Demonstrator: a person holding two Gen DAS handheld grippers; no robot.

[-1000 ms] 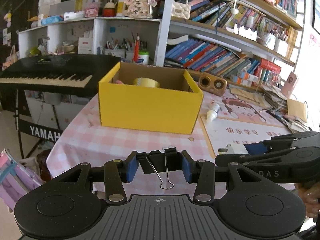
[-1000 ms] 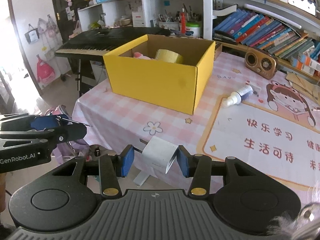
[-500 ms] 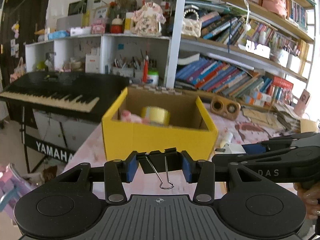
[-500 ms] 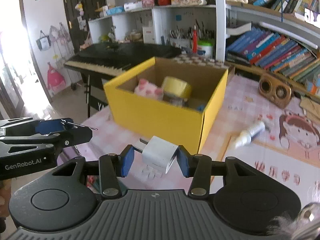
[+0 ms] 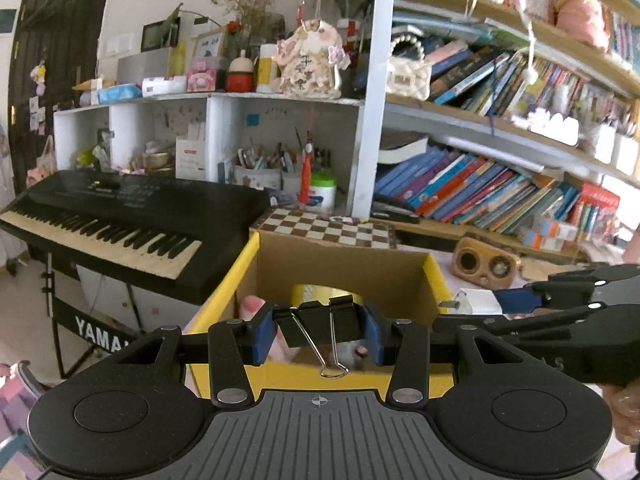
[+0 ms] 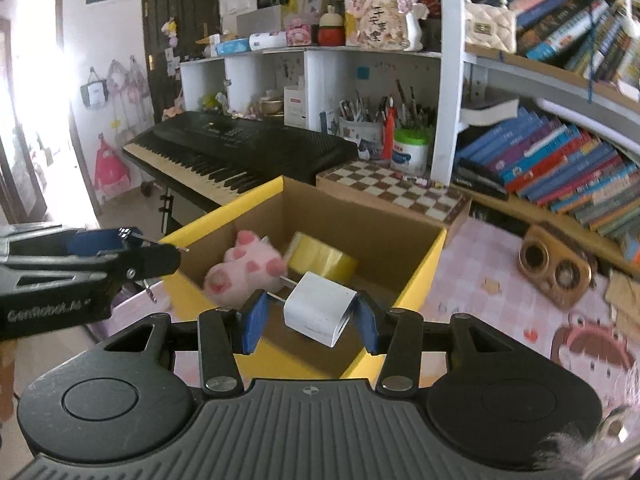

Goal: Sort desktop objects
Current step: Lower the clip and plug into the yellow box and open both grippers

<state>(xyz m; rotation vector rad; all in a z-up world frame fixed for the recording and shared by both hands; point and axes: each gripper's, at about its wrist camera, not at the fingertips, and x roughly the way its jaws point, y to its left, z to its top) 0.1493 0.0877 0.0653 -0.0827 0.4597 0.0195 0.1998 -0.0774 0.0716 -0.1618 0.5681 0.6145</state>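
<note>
Step in hand, as I read it: both loads are at the drop point above the box, release pending.

Left gripper [image 5: 320, 334]: fingers closed down to the width of a black binder clip [image 5: 320, 326], pads on its two sides, wire handles dangling toward the camera. It hangs over the near wall of the yellow box [image 5: 224, 304].

Right gripper [image 6: 308, 318]: fingers pinch a white charger plug [image 6: 318, 308] on its two flanks, prongs pointing left, body tilted. It sits over the near right corner of the yellow box, just inside the rim.

Inside the box, beyond both loads: pink plush toy [image 6: 244, 270] on the left, yellow tape roll [image 6: 320, 258] behind the plug.

Next move, my call: nudge each gripper a bit further over the opening, then spread the fingers and let go. The clip looks closer to the near wall than the plug, so it needs more forward travel. Risk: the clip's wire handles could snag a pad on release.

Further back: checkered board [image 6: 400, 196], then keyboard [image 6: 240, 148] and bookshelves.
</note>
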